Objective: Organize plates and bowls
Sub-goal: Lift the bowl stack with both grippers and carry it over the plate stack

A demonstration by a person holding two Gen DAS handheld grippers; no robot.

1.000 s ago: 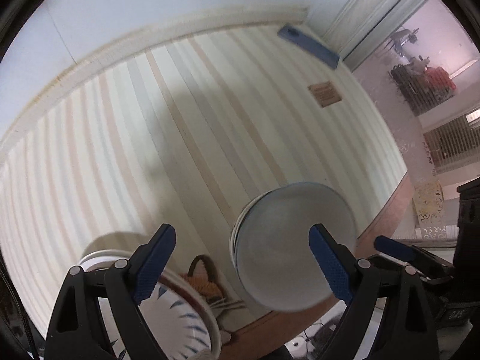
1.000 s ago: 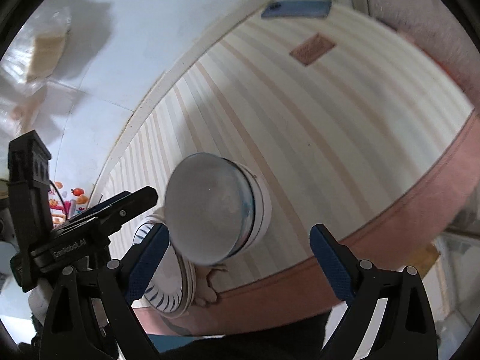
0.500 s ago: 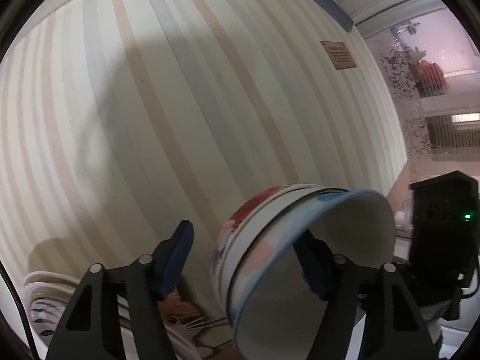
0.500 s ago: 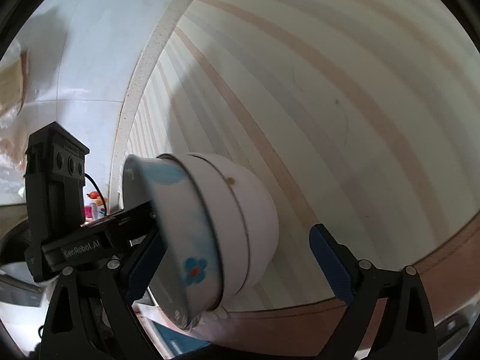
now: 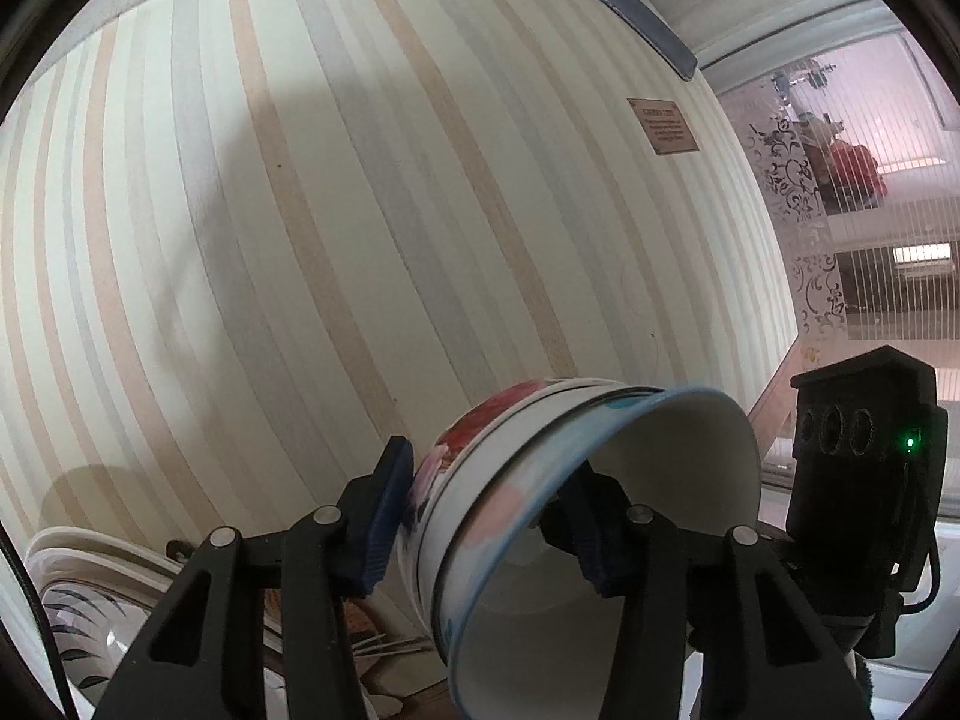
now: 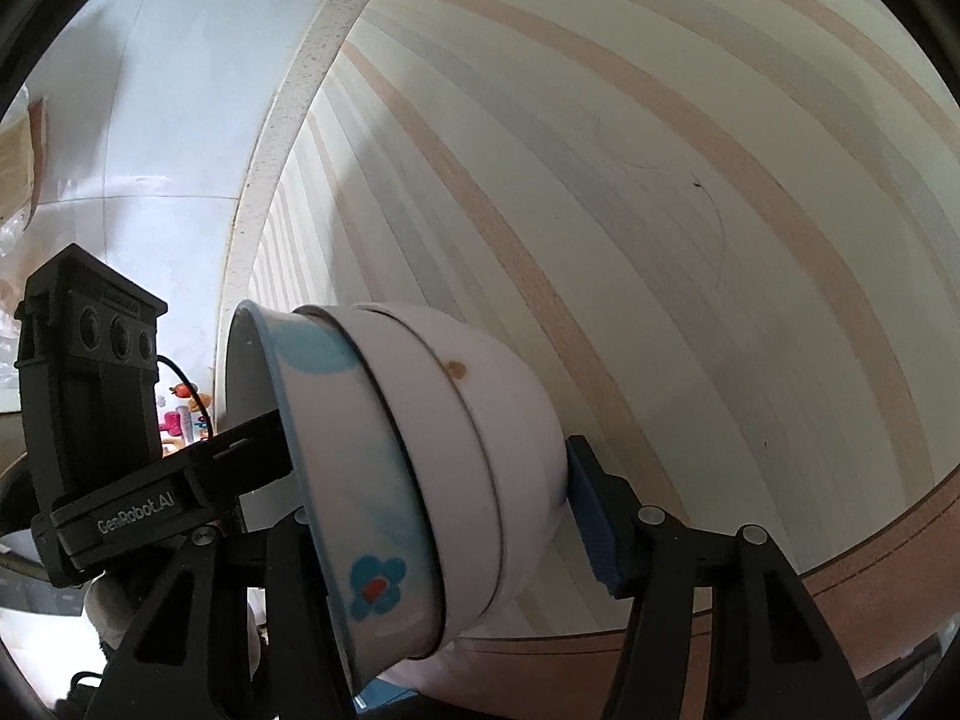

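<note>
A nested stack of bowls (image 5: 576, 516) is tipped on its side above the striped tablecloth (image 5: 300, 240); the top one has a blue rim, the bottom one a red flower print. My left gripper (image 5: 489, 516) is shut on the stack, one finger outside and one inside the bowl. In the right wrist view the same stack (image 6: 420, 480) shows a blue flower. My right gripper (image 6: 444, 516) is shut on the stack from the other side, its right pad (image 6: 594, 516) against the bottom bowl.
A stack of plates (image 5: 84, 612) with dark leaf marks lies at the lower left of the left wrist view. A blue phone (image 5: 636, 18) and a brown card (image 5: 663, 126) lie far off on the cloth. A glass door is at the right.
Both grippers have closed from wide open onto the bowl stack, and the stack has tipped from flat on the table onto its side and come nearer.
</note>
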